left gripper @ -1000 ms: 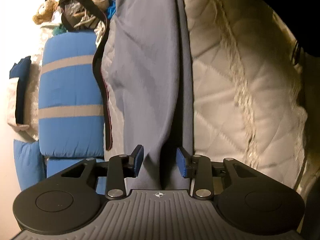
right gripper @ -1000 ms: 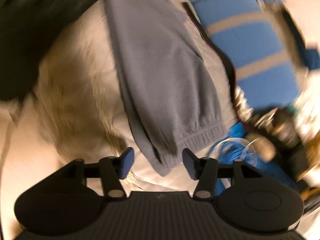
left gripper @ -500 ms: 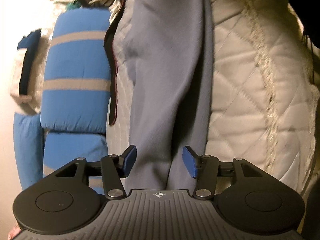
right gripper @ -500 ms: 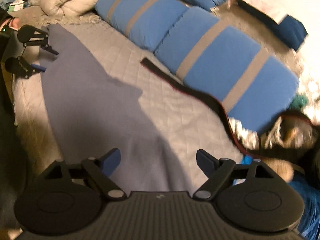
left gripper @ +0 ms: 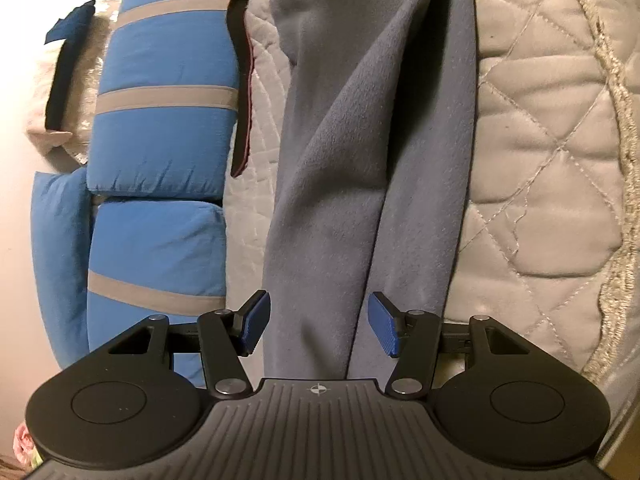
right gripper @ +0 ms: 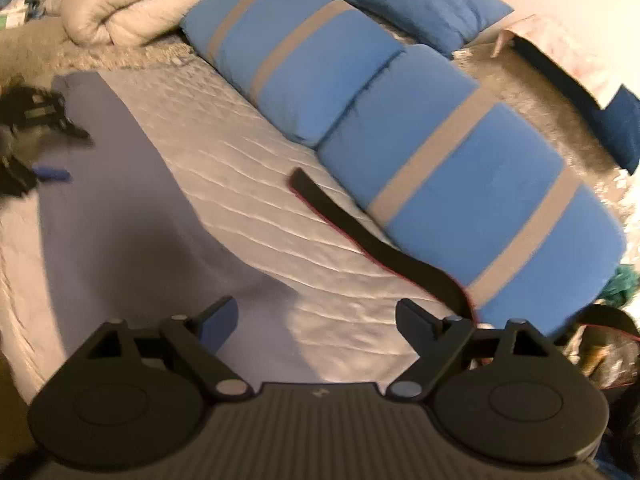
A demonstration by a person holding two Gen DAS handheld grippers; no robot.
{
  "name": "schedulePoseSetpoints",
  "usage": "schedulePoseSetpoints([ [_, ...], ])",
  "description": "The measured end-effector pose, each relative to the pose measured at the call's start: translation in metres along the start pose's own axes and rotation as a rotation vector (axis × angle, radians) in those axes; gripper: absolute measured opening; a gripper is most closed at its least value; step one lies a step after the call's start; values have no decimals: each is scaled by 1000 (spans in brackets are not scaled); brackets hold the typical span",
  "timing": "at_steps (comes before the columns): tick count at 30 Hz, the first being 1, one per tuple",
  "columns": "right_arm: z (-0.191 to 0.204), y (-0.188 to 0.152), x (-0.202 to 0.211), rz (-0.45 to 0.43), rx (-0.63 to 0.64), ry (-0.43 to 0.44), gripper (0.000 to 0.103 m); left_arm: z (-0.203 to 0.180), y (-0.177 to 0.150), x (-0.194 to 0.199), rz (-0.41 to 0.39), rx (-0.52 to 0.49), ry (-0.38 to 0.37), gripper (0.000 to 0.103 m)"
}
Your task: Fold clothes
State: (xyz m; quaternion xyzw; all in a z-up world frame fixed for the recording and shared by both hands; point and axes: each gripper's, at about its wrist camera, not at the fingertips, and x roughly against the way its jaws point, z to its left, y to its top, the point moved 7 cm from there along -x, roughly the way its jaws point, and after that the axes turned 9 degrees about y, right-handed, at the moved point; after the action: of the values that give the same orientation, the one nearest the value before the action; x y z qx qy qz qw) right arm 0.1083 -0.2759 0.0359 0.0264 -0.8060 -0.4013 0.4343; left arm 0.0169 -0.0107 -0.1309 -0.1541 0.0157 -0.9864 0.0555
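Right now your left gripper (left gripper: 319, 328) sits low over the grey fleece garment (left gripper: 352, 168), its jaws spread moderately wide with the blue pads (left gripper: 382, 330) on either side of the cloth and nothing pinched between them. From that camera the garment runs as one long strip straight away from you, its long axis lined up with the gripper's fingers, lying on the pale quilted bedspread (left gripper: 540, 168). A lengthwise fold ridge runs down the strip, and a second layer shows along its right edge.

Your right gripper (right gripper: 316, 322) has its jaws spread very wide and holds nothing; it hovers above the bedspread (right gripper: 256, 200) at the garment's other end. In this view the grey fleece garment (right gripper: 108, 208) stretches from just under your left finger off toward the far left, where your left gripper (right gripper: 40, 156) shows, blurred, at its far end.

Beside the garment lies a dark strap (right gripper: 360, 232) with a red edge, roughly parallel to it and apart from it, resting against the blue pillows with grey stripes (right gripper: 460, 168). A rolled pale comforter (right gripper: 128, 4) sits beyond the pillows.
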Motion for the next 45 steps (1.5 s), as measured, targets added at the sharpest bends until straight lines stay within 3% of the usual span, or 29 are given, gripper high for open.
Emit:
schedulePoseSetpoints([
  [3,35,9,-6,-12,4,46,96,0,2,-2,-7,-3,-12,50],
  [4,48,11,-9,-12,2,57,96,0,2,-2,-9,0,-23,32],
  [5,61,14,-11,-13,2,69,97,1,3,-2,-11,4,-34,7],
  [6,75,16,-13,-19,11,80,97,1,3,-1,-17,10,-39,4],
  [8,104,20,-18,-35,43,97,97,5,0,4,-32,14,-37,4],
  [14,186,25,-33,-92,246,68,97,36,-16,29,-24,169,-10,3],
  [21,239,23,-75,-110,503,-108,95,45,-20,45,-42,249,-64,3],
  [27,261,30,-100,-144,629,-257,95,49,-24,47,-42,298,-100,3],
  [30,272,29,-112,-145,714,-340,86,48,-26,47,-42,302,-116,3],
  [33,279,25,-120,-131,825,-437,71,48,-27,45,-41,308,-127,3],
  [35,280,23,-121,-117,836,-438,43,48,-28,44,-38,306,-132,3],
  [37,278,23,-120,-108,822,-417,21,46,-31,44,-31,284,-135,6],
  [39,275,24,-116,-109,795,-392,20,39,-37,43,-13,235,-141,9],
  [40,272,25,-113,-113,778,-380,19,36,-44,42,6,204,-138,19],
  [41,269,27,-110,-119,758,-367,17,33,-54,40,26,182,-130,37],
  [43,262,32,-103,-139,712,-354,14,30,-75,37,63,155,-116,51],
  [45,256,37,-97,-159,673,-344,11,29,-100,29,115,151,-110,55],
])
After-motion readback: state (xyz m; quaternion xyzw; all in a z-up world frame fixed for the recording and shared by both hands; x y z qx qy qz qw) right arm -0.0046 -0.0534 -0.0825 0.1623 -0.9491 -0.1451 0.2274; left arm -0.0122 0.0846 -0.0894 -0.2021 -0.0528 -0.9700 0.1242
